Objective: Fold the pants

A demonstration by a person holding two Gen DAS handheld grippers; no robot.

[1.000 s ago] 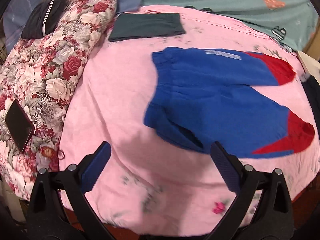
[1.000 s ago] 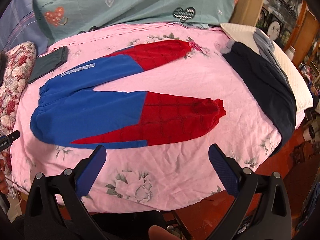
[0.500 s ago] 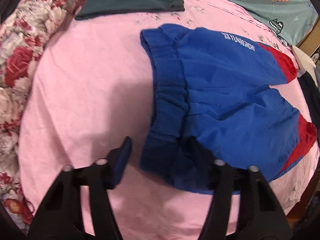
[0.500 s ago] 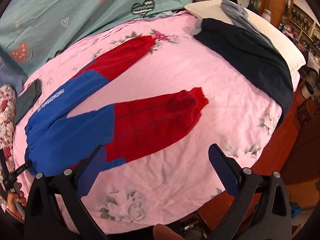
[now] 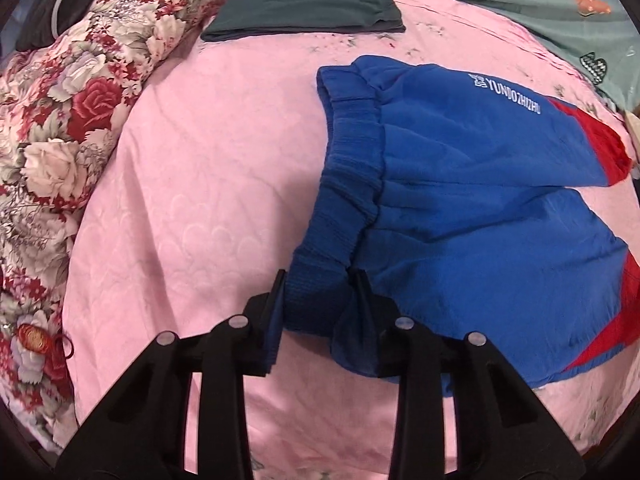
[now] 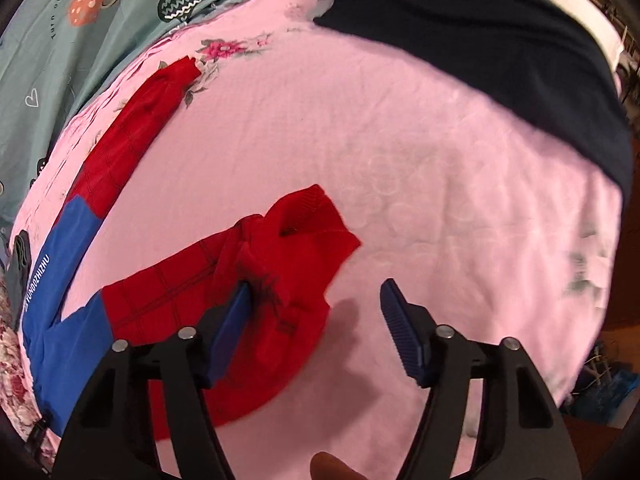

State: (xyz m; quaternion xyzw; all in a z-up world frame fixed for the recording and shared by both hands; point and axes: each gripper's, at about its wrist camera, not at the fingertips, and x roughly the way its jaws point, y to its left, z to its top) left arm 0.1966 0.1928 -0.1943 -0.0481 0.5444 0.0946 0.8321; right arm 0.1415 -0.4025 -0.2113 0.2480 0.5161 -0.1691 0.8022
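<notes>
Blue pants with red lower legs (image 5: 472, 184) lie flat on the pink bed cover (image 5: 208, 184). In the left wrist view my left gripper (image 5: 320, 292) is shut on the near corner of the blue ribbed waistband (image 5: 344, 184), the fabric bunched between the jaws. In the right wrist view my right gripper (image 6: 316, 300) is open over the cuff of the near red leg (image 6: 296, 248); the left finger (image 6: 232, 316) touches the rumpled cuff and the right finger (image 6: 400, 320) stands over bare cover. The far red leg (image 6: 136, 120) lies straight.
A floral quilt roll (image 5: 80, 80) lies along the left. A folded dark green garment (image 5: 304, 8) lies beyond the waistband. A dark navy garment (image 6: 500, 56) lies over a white pillow at the right. A teal sheet (image 6: 80, 20) lies at the back. The bed edge drops off at the right.
My left gripper came down onto the waistband corner and closed on it. My right gripper moved in low over the near leg cuff, its jaws narrowing around the rumpled fabric.
</notes>
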